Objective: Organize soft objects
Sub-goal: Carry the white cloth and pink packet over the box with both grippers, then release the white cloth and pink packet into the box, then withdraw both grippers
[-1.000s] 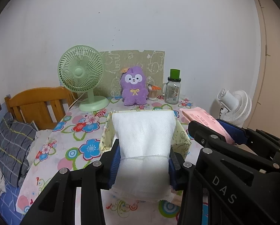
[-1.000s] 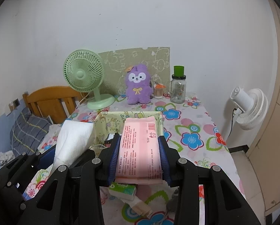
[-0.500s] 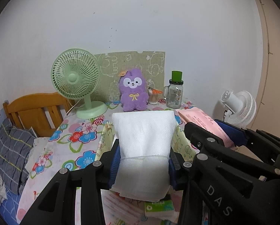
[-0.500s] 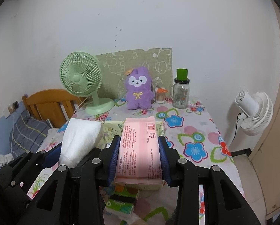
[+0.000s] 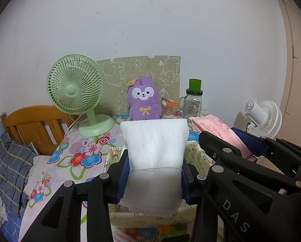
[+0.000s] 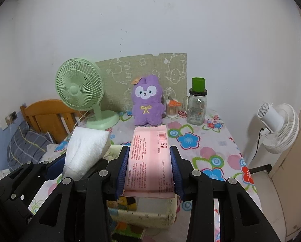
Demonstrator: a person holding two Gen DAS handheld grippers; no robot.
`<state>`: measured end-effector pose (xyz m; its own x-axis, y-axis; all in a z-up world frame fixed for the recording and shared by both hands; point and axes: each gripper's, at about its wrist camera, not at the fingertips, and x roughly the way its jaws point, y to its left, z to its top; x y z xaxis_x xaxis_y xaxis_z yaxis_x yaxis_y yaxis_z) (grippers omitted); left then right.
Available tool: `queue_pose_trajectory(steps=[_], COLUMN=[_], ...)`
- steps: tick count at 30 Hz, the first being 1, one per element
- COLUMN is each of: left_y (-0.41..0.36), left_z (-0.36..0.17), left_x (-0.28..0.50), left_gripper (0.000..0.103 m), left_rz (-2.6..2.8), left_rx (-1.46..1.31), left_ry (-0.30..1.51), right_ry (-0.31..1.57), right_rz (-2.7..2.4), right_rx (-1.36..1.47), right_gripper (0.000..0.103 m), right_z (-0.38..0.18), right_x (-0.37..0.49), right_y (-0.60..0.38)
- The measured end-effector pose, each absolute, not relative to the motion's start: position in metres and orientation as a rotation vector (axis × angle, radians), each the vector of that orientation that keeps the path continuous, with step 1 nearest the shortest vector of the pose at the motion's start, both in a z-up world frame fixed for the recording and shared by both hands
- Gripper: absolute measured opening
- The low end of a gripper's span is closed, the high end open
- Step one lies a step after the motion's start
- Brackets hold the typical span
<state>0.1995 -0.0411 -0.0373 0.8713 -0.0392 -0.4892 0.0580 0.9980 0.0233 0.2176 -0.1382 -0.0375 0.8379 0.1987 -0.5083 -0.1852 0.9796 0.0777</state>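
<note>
**Inspector:** Left tool [image 5: 154,178] is clamped on a white tissue pack [image 5: 154,149], blue pads pressing both its sides. Right tool [image 6: 149,171] is clamped likewise on a pink tissue pack [image 6: 149,157]. Both packs are held in the air, side by side, above a fabric storage box [image 6: 142,214] on the bench [image 6: 208,151].

**Supervisor:** Risks from here?

**Inspector:** Three, in my judgement. The tools stand close together, so a sideways drift could knock one pack against the other and skew a grip. The box walls look limp; a pack lowered onto the rim would fold it inward instead of going in. And the box interior is mostly hidden beneath the packs, so a release could land on whatever lies inside and tip out.

**Supervisor:** Condition of the goods?

**Inspector:** White pack is visibly pinched at the waist, flaring above the pads, with an embossed, pillowy surface. Pink pack is flatter and stiffer, printed text and a barcode facing up, with little deformation. Purple plush toy [image 6: 147,101] sits upright at the back, untouched.
</note>
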Motion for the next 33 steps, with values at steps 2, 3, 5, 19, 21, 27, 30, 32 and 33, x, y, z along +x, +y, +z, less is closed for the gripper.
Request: queue_pose_trajectory(steps=[2,3,5,19,21,27,30,32,33], left_y=[-0.041,-0.041,-0.041,-0.036,-0.035,-0.032,-0.031,-0.03,-0.03], left_z=[-0.04,-0.042,-0.046,-0.077,-0.079,-0.085,-0.087,-0.089,-0.09], left_x=[0.207,0.21,0.216,0.249,0.25,0.255,0.257,0.257,0.257], left_gripper=[0.044,0.044,0.044,0.084,0.087,0.091,0.091,0.092,0.092], left_rz=[-0.052,-0.053,-0.052,-0.043,-0.048,-0.045,-0.046,-0.048,-0.048], left_rx=[0.035,0.036,0.034,0.004,0.006,0.021,0.021,0.02,0.019], left_ry=[0.518,0.522,0.533,0.631,0.639,0.666,0.676,0.683,0.685], right_ry=[0.547,0.552,0.567,0.643,0.653,0.682,0.692,0.701,0.704], right_rz=[0.199,0.198,0.198,0.228,0.239,0.269,0.282,0.285,0.28], right_rx=[0.026,0.026,0.029,0.039,0.041,0.036,0.035,0.034,0.03], right_gripper=[0.043,0.043,0.043,0.043,0.043,0.043,0.044,0.056,0.065], right_z=[-0.04,-0.042,-0.047,-0.077,-0.08,-0.088,-0.092,-0.094,-0.094], right_x=[0.225,0.229,0.237,0.265,0.267,0.275,0.277,0.279,0.279], right_y=[-0.139,-0.139,-0.139,-0.136,-0.135,-0.129,-0.127,-0.126,-0.126])
